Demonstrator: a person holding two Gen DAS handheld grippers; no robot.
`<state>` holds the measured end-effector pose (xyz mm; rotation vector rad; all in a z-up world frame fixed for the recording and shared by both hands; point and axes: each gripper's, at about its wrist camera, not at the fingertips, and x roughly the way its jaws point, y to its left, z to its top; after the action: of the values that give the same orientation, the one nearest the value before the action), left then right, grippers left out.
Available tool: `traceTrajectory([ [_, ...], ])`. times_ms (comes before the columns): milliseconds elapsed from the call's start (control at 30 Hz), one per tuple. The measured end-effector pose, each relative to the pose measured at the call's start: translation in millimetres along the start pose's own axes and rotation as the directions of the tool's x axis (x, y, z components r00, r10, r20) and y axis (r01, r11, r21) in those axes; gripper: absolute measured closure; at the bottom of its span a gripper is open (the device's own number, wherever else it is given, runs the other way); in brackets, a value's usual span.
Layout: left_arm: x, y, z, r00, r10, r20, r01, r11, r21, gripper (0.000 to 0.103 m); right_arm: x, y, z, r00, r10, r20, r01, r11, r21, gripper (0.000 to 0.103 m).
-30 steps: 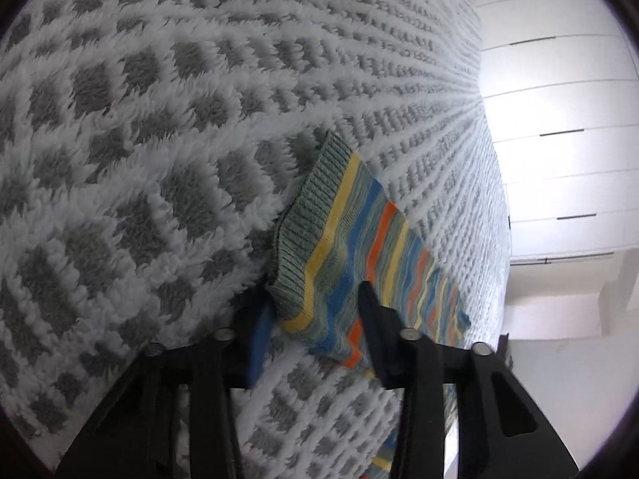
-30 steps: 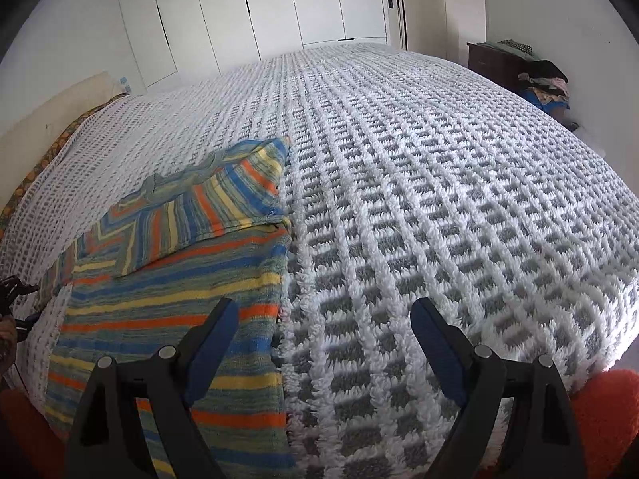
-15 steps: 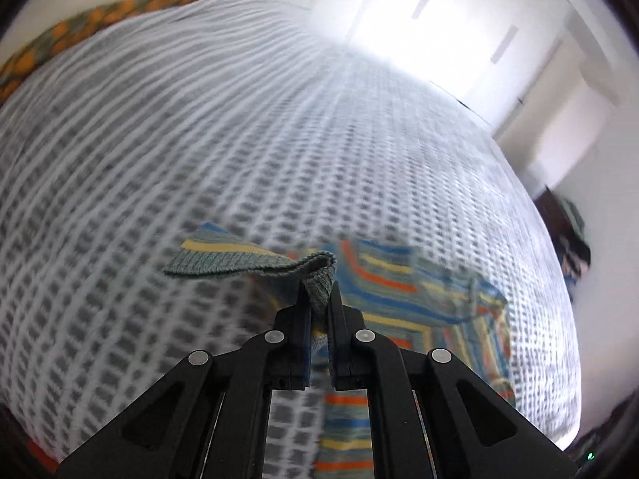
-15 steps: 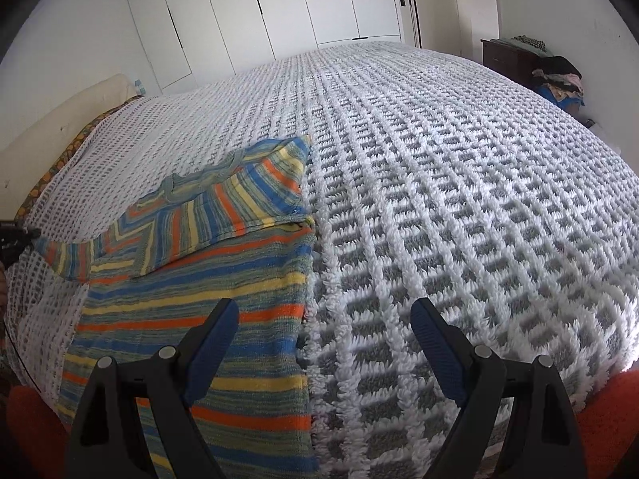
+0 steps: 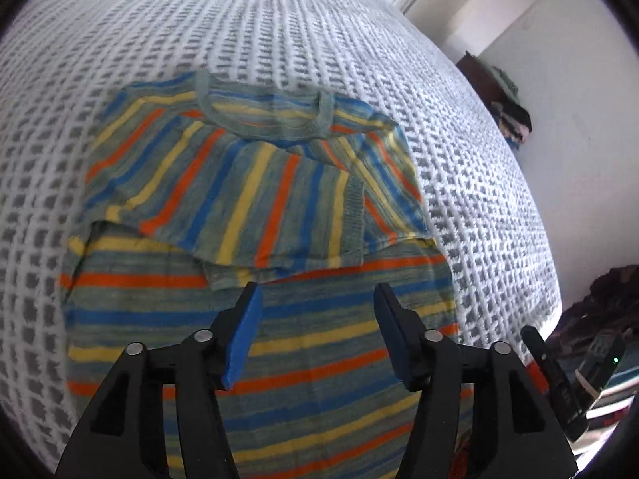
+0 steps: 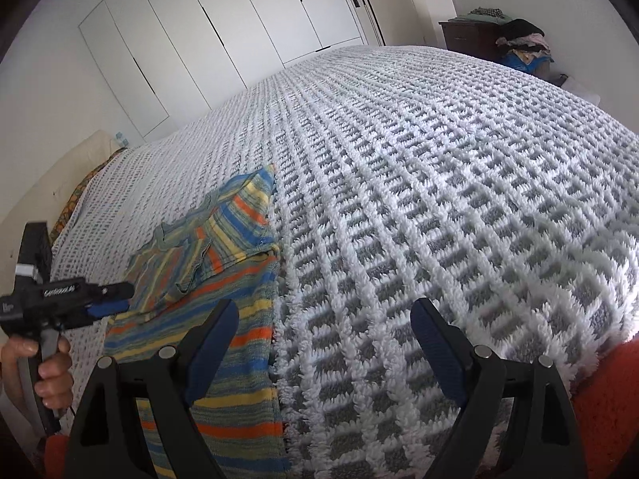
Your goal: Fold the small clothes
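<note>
A striped knit sweater [image 5: 255, 319] lies flat on the bed [image 6: 439, 199], on its white-and-grey checked blanket [image 5: 459, 159], with both sleeves now folded in across the chest below the neckline. I have just let go of the left sleeve [image 5: 223, 195]: a second ago its cuff lay out on the blanket between my left gripper's blue pads, half a second ago the pads were pinched tight on that cuff as I carried it over, and now the left gripper [image 5: 315, 335] has its jaws spread, just opened, with nothing between them, hanging above the sweater's body. From my right wrist camera I see that same left gripper [image 6: 110, 299] off to the side, held by a hand [image 6: 44, 363], clear of the cloth. My right gripper [image 6: 323, 343] hovers spread wide and empty at the sweater's right edge, over the seam where garment meets blanket, much as it did a second ago. I judge the sleeve stage done: the garment is now a tidy rectangle, and what remains is likely to bring the hem up toward the collar. The loose knit could slide if only one corner is lifted.
</note>
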<state>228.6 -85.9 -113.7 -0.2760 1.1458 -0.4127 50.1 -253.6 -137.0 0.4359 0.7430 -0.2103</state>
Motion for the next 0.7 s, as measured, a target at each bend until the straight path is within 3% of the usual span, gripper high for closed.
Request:
traceTrajectory([
  [100, -36.7, 52.1, -5.8, 0.996, 0.065, 0.068, -0.058, 0.993, -0.102, 0.026, -0.8, -2.1, 2.6, 1.000, 0.022, 0.005, -0.022, 0.999, 0.029, 0.016],
  [233, -61.8, 97.0, -29.7, 0.988, 0.138, 0.070, -0.126, 0.981, -0.148, 0.026, 4.2, 17.8, 5.4, 0.997, 0.075, -0.030, -0.075, 0.997, -0.003, 0.016],
  [333, -57.9, 97.9, -54.9, 0.975, 0.215, 0.056, -0.210, 0.973, -0.092, 0.026, 8.6, 42.3, -0.9, 0.991, 0.115, -0.068, -0.120, 0.991, -0.063, 0.016],
  [433, -55.0, 90.3, -82.2, 0.965, 0.254, 0.060, -0.251, 0.967, -0.052, 0.026, 8.1, 65.7, -10.1, 0.989, 0.115, -0.091, -0.129, 0.979, -0.158, 0.016],
  [533, -60.5, 85.5, -103.7, 0.945, 0.314, 0.088, -0.314, 0.949, -0.015, 0.025, 3.7, 79.1, -13.7, 0.991, 0.099, -0.092, -0.118, 0.967, -0.228, 0.016],
  [700, -68.3, 100.6, -123.7, 0.944, 0.315, 0.094, -0.311, 0.949, -0.055, 0.025, 1.4, 81.2, -14.8, 0.994, 0.067, -0.085, -0.086, 0.968, -0.235, 0.016],
])
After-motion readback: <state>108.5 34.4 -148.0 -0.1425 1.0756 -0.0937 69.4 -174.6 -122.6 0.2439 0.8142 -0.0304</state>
